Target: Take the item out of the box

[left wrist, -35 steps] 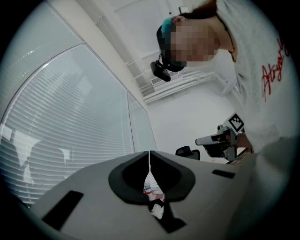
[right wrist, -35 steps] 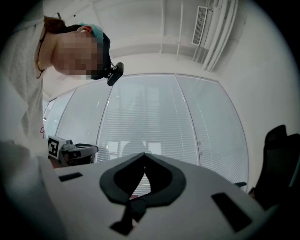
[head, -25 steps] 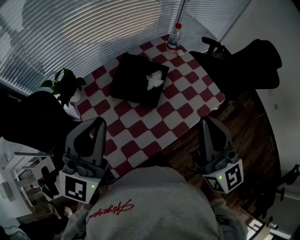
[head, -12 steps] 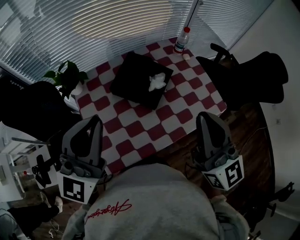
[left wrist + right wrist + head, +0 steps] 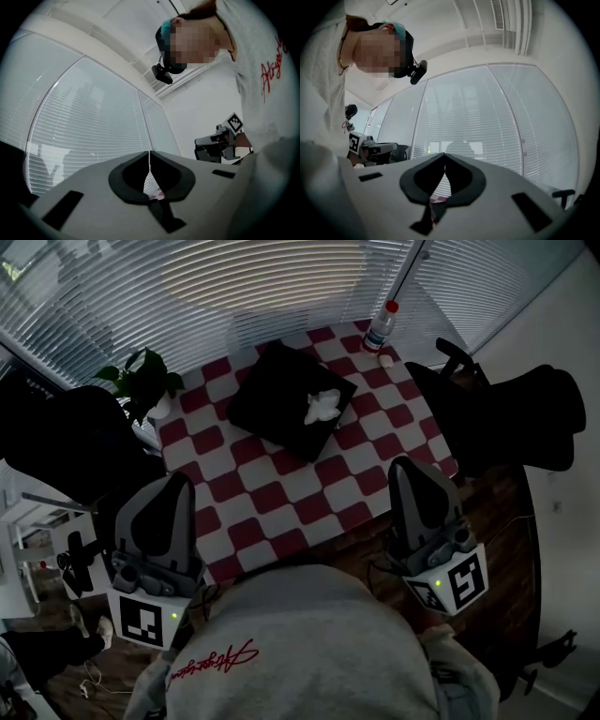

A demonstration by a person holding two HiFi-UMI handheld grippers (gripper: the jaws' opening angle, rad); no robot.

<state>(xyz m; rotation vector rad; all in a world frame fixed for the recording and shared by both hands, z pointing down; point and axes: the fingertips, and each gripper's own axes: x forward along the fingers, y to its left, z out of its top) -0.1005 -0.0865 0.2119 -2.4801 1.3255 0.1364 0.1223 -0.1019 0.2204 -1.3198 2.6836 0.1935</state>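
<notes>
Dimly, the box (image 5: 272, 404) toward the worktop's (image 5: 281, 507) far edge holds an unclear white wad (image 5: 323, 407); left gripper (image 5: 178, 484), right gripper (image 5: 406, 467) closed, empty.

- Centre: table (image 5: 281, 498), backed by blinds (image 5: 187, 296) along its far side.
- On the table, toward the far half: box (image 5: 272, 404), with the item (image 5: 323, 407) in it, at its right end.
- Far right corner of the table: bottle (image 5: 380, 329), upright, with a small object (image 5: 386, 360) just before it.
- Off the table's left corner: plant (image 5: 141, 381).
- Right of the table: chair (image 5: 511, 418).
- Near side: left gripper (image 5: 176, 482) at the table's near left edge, right gripper (image 5: 409, 467) at its near right corner, both well apart from the box.
</notes>
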